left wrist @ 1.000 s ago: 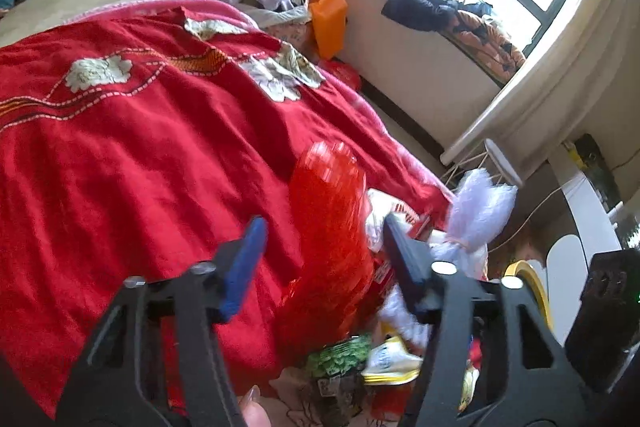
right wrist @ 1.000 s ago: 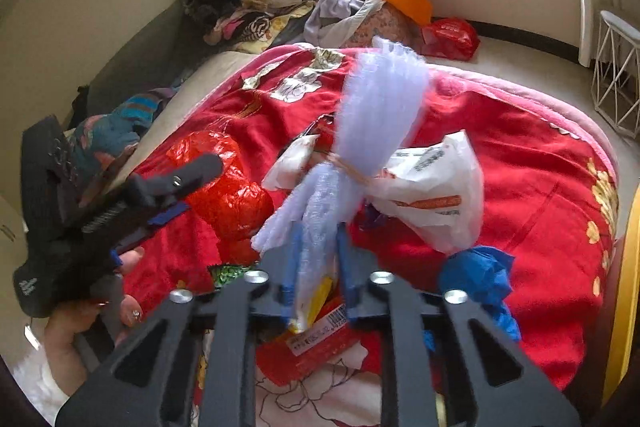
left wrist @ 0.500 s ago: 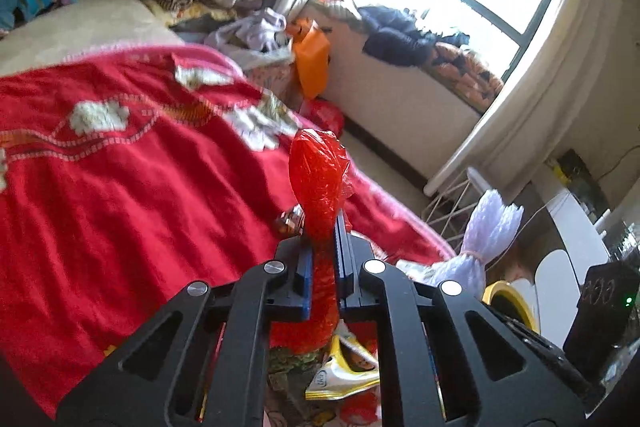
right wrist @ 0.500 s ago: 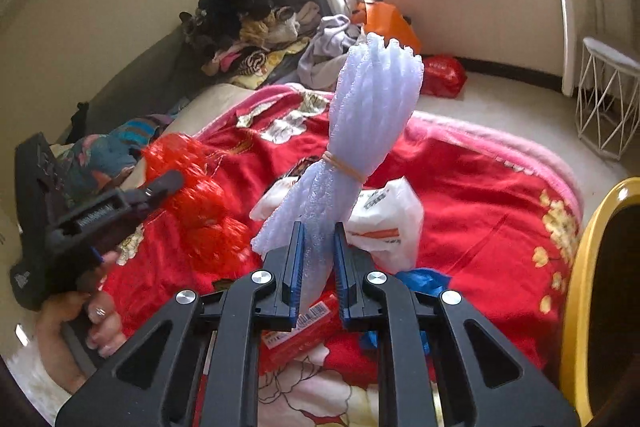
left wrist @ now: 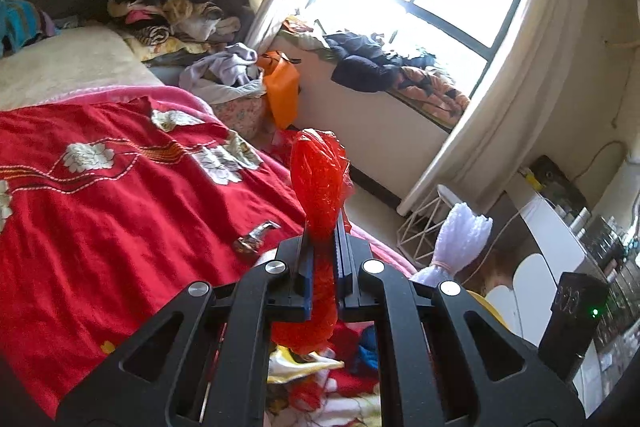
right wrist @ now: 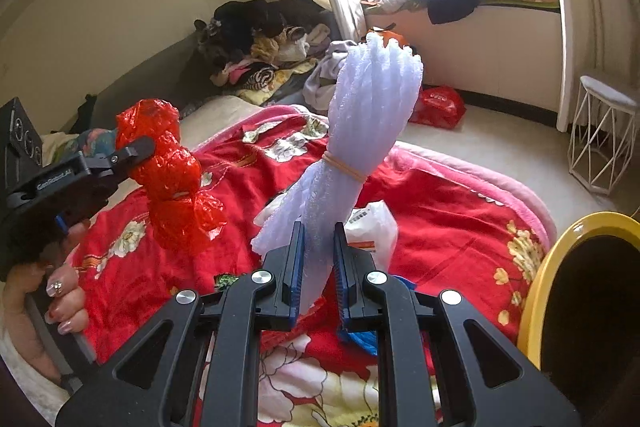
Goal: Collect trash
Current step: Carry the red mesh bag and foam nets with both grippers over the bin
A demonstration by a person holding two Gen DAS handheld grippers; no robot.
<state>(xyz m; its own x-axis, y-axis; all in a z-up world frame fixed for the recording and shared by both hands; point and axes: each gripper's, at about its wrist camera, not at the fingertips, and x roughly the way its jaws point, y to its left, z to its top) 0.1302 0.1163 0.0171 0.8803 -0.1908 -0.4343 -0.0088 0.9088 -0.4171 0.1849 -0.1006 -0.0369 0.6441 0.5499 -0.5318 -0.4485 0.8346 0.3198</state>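
Yellow-rimmed bin (right wrist: 536, 291) sits at the bed's edge, low right of the right gripper (right wrist: 318, 263) and nearer that hand than the left. Right jaws clamped on white foam-net bundle (right wrist: 360, 131), its long axis standing up and away from the claw. Left gripper (left wrist: 324, 251) clamped on crumpled red plastic bag (left wrist: 318, 183), held above the red bedspread (left wrist: 120, 187). More wrappers (left wrist: 296, 363) lie below. Likely next: right swings to bin.

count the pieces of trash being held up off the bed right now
2: a crumpled red plastic bag clamped in the left hand-held gripper, and a white foam-net bundle tied with a rubber band clamped in the right hand-held gripper.
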